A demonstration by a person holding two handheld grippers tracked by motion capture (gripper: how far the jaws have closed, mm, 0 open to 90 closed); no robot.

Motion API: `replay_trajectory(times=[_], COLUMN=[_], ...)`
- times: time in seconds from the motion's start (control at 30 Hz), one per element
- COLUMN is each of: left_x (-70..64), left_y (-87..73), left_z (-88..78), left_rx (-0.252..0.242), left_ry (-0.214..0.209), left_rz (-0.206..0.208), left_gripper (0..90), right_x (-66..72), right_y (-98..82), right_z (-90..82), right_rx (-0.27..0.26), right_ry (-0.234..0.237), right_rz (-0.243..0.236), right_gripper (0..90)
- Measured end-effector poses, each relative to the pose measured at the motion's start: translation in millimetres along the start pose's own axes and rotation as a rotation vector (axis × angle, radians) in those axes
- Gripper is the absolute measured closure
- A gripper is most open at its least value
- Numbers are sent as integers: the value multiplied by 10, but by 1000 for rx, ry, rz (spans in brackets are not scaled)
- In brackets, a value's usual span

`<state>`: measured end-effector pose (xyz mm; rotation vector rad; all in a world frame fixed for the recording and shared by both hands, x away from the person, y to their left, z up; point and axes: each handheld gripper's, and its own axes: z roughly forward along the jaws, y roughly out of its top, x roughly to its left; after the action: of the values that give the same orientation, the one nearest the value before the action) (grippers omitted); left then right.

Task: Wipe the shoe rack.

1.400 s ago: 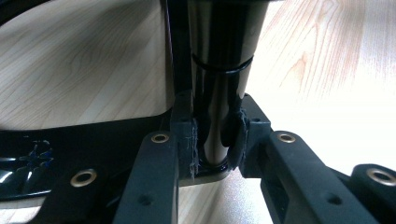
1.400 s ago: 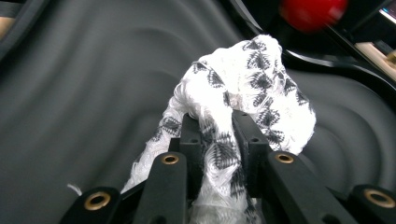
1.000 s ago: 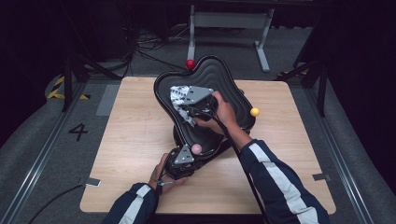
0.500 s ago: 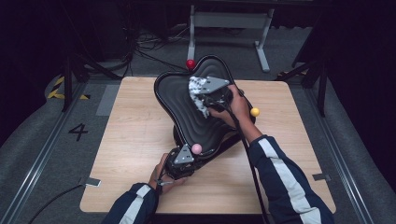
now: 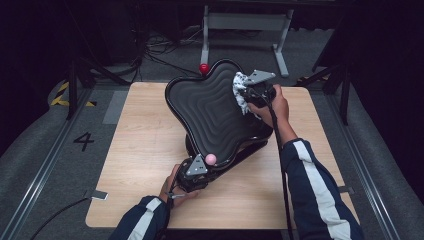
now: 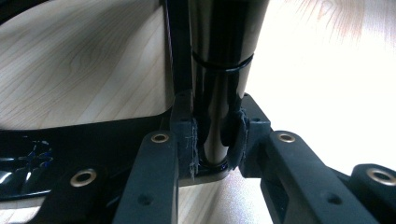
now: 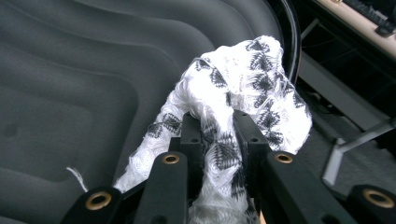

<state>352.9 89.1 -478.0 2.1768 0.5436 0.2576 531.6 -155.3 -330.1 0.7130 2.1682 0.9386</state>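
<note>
High overview — two close gripper-mounted views

One tray [image 5: 210, 107], its rim between the left jaws. One cloth [image 7: 243, 88] between the right jaws. Two balls: pink [image 5: 211, 159], red [image 5: 203, 68]. One table [image 5: 140, 145].

The tray [image 5: 210, 107] is black, ridged and matt inside, with a shiny rim. The cloth [image 7: 243, 93] on its edge is white, soft and fuzzy. The tabletop [image 5: 145, 135] under the tray is pale, smooth wood.
</note>
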Motion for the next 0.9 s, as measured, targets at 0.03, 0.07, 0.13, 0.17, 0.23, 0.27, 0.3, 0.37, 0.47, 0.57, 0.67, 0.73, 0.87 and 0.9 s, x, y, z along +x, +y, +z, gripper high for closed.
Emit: replay_trajectory(times=[0.03, 0.07, 0.13, 0.17, 0.23, 0.27, 0.3, 0.37, 0.47, 0.57, 0.67, 0.73, 0.87, 0.9], left_x=[0, 0, 1, 1, 1, 1, 0, 3, 3, 4, 4, 5, 6, 3], left_y=[0, 0, 0, 0, 0, 0, 0, 1, 1, 1, 2, 2, 3, 2], left_z=[0, 0, 0, 0, 0, 0, 0, 0, 1, 2, 2, 1, 4, 3], left_rx=[0, 0, 0, 0, 0, 0, 0, 1, 0, 0, 0, 2, 0, 2], left_ry=[0, 0, -2, -1, -1, -1, -1, -2, -1, -3, -3, -4, -3, -3], left_rz=[0, 0, 1, 1, 2, 2, 2, 9, 11, 13, 13, 14, 17, 16], left_gripper=[733, 734, 734, 734, 734, 734, 734, 734, 734, 734, 733, 733, 733, 733], right_x=[-2, 1, 14, 18, 27, 35, 43, 80, 176, 306, 423, 504, 697, 754], right_y=[-6, -8, -8, -8, -8, -7, -6, -6, 2, 26, 46, 60, 95, 103], right_z=[1, 2, -1, -2, -7, -10, -12, -22, -49, -83, -115, -130, -174, -184], right_rx=[-5, -6, -6, -6, -8, -5, -9, -16, -28, -32, -35, -48, -73, -81], right_ry=[4, 2, -4, -5, 1, 3, 4, 13, 43, 65, 68, 103, 161, 177], right_rz=[4, 6, 2, 2, 2, 0, -6, -19, -43, -88, -133, -143, -173, -178], right_gripper=[770, 771, 771, 771, 771, 771, 771, 771, 770, 769, 769, 769, 770, 770])
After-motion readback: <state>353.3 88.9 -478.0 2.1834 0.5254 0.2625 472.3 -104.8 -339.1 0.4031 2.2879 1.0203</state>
